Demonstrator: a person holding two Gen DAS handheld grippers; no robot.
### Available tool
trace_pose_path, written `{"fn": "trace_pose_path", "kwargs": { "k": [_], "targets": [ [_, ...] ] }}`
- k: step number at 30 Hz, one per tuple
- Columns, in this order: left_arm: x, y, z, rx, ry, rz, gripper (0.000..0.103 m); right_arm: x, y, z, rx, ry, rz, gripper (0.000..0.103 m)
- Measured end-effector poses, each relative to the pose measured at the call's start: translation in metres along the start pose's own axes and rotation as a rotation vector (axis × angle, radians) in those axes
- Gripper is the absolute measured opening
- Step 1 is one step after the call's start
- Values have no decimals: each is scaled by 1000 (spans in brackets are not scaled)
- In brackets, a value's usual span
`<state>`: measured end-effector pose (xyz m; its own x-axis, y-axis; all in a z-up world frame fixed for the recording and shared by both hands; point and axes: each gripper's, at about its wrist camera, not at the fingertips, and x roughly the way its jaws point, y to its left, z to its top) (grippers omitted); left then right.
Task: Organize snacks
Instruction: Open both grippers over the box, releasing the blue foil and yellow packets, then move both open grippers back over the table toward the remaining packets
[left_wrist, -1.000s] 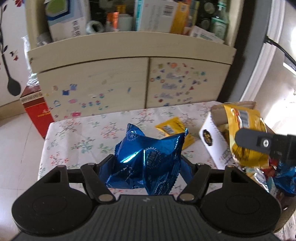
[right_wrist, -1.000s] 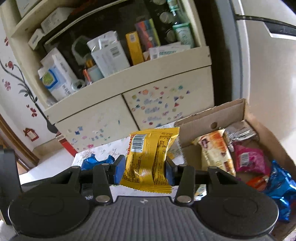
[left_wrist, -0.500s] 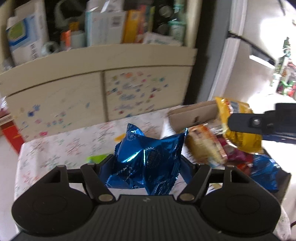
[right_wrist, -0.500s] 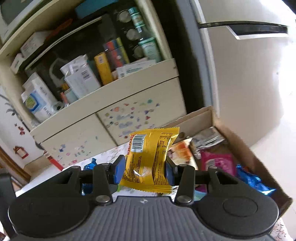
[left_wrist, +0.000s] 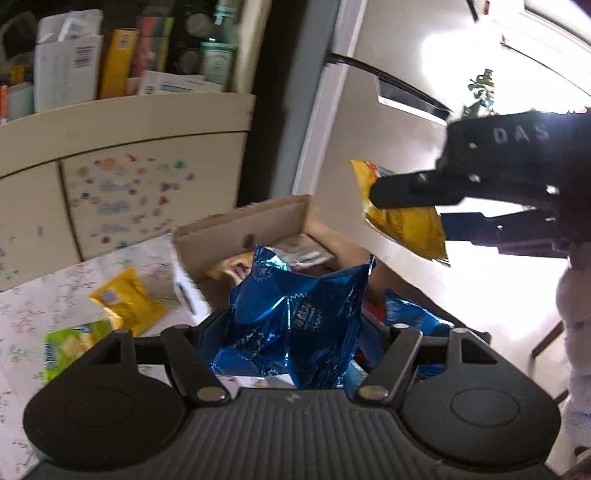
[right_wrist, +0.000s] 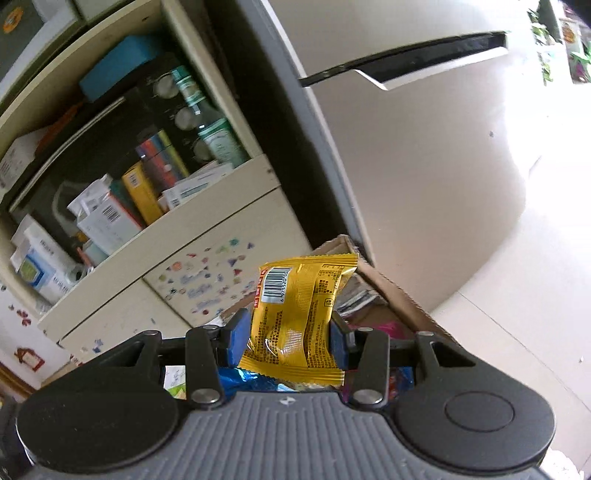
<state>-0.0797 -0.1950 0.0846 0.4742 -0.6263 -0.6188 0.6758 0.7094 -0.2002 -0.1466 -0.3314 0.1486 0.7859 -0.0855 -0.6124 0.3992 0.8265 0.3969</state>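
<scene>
- Left wrist view: the fridge (left_wrist: 369, 155) and the stickered cabinet (left_wrist: 122, 177) fill the background, with the flowered tablecloth (left_wrist: 33, 306) in front of them.
- On the cloth's far right stands the open cardboard box (left_wrist: 240, 225), already holding several packets; it lies straight ahead of and below both tools.
- The left gripper (left_wrist: 291, 325) is clamped on a crumpled blue foil packet (left_wrist: 295, 314), which stands upright between the pads with its top corners flared. The packet hangs over the box's near end, so by my reading this hand is the nearer one to drop.
- The right gripper (left_wrist: 406, 206) comes in from the right, higher up and over the box's far side. From its own camera the right gripper (right_wrist: 288, 339) pinches a yellow packet (right_wrist: 299, 314) by its sides, long axis upright, barcode at the top.
- Two loose snacks lie on the cloth left of the box, well apart from either tool: another yellow packet (left_wrist: 125, 299) and, nearer the camera, a green packet (left_wrist: 70, 347).
- Judgement: both held packets need only a short descent and release; the coming move turns on the box being under them.
</scene>
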Motion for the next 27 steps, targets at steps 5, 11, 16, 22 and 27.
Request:
{"fn": "trace_pose_path", "kwargs": {
  "k": [5, 11, 16, 22, 27],
  "targets": [
    [9, -13, 0, 27, 2, -42, 75, 0, -9, 2, 29, -6, -30, 52],
    [7, -25, -3, 66, -3, -94, 91, 6, -19, 2, 85, 11, -62, 59],
    [-7, -22, 5, 53, -46, -106, 94, 4, -20, 1, 97, 3, -53, 64],
    [-16, -7, 14, 5, -66, -60, 94, 8, -17, -1, 92, 18, -28, 67],
    [-24, 12, 18, -31, -75, -12, 94, 11, -10, -3, 71, 28, 8, 70]
  ]
}}
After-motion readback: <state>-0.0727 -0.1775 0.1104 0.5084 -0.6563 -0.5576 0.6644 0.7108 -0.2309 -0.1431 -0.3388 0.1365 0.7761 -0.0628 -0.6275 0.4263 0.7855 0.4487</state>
